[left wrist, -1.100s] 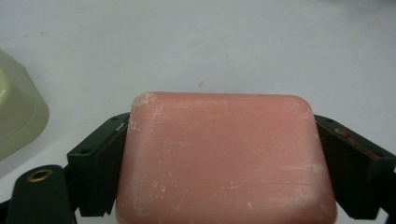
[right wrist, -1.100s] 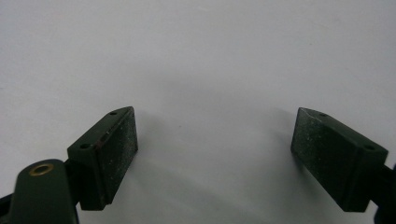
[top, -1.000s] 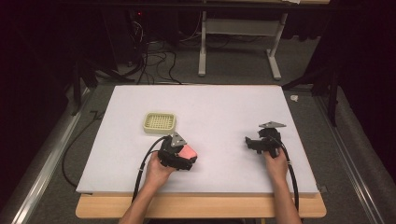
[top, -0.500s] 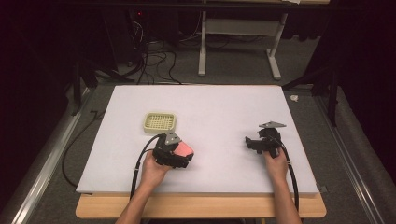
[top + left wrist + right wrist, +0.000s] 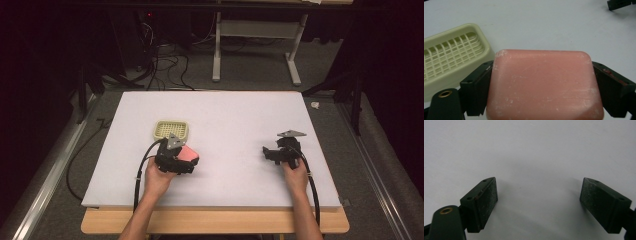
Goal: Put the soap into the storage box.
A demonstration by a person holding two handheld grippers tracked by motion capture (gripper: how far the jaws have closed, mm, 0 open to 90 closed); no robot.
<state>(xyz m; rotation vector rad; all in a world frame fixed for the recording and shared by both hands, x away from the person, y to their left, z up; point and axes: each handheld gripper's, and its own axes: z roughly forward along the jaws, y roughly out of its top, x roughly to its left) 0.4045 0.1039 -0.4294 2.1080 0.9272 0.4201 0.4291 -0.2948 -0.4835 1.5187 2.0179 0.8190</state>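
A pink bar of soap (image 5: pixel 544 85) sits between the black jaws of my left gripper (image 5: pixel 541 82), which is shut on it; both pads press its sides. In the high view that gripper (image 5: pixel 187 159) holds the soap (image 5: pixel 188 153) just above the white board, right in front of a cream soap dish (image 5: pixel 171 130) with a grid floor. The dish (image 5: pixel 451 57) lies to the left of the soap in the left gripper view. My right gripper (image 5: pixel 268 152) rests on the board at the right, and its jaws (image 5: pixel 539 202) stand wide open with nothing between them.
The white board (image 5: pixel 230 115) lies on a wooden table (image 5: pixel 215 222). Cables (image 5: pixel 165 65) and a desk frame (image 5: pixel 250 45) are on the dark floor behind. The other gripper (image 5: pixel 621 3) peeks in at the left gripper view's top right corner.
My left gripper has lifted the soap and carried it a little toward the soap dish. The right gripper has stayed put.
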